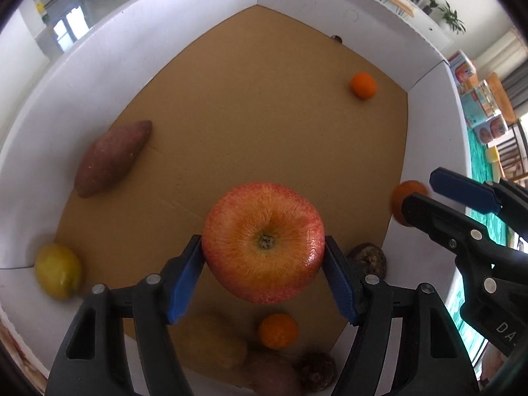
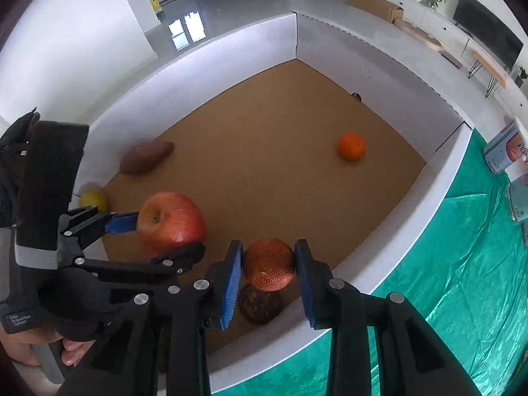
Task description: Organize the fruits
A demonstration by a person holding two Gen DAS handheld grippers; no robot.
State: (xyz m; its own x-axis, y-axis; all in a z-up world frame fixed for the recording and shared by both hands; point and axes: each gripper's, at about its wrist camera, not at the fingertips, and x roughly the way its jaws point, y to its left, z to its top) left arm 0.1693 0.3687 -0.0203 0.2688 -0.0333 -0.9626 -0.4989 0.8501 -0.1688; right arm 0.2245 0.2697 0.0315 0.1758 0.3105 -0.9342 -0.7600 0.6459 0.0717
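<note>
My left gripper [image 1: 263,257] is shut on a red apple [image 1: 263,241] and holds it above the brown floor of a white-walled box [image 1: 231,125]. The apple also shows in the right wrist view [image 2: 170,222], with the left gripper [image 2: 158,237] around it. My right gripper [image 2: 268,265] is shut on an orange [image 2: 269,264] over the box's near right wall. In the left wrist view the right gripper [image 1: 419,194] shows at the right with the orange [image 1: 404,203] behind its fingers.
In the box lie a sweet potato [image 1: 114,158], a lemon [image 1: 58,270], a small orange [image 1: 363,85], another orange [image 1: 278,330] and dark wrinkled fruits [image 1: 369,259]. A dark fruit [image 2: 260,303] sits under the held orange. Green cloth [image 2: 445,280] covers the table to the right.
</note>
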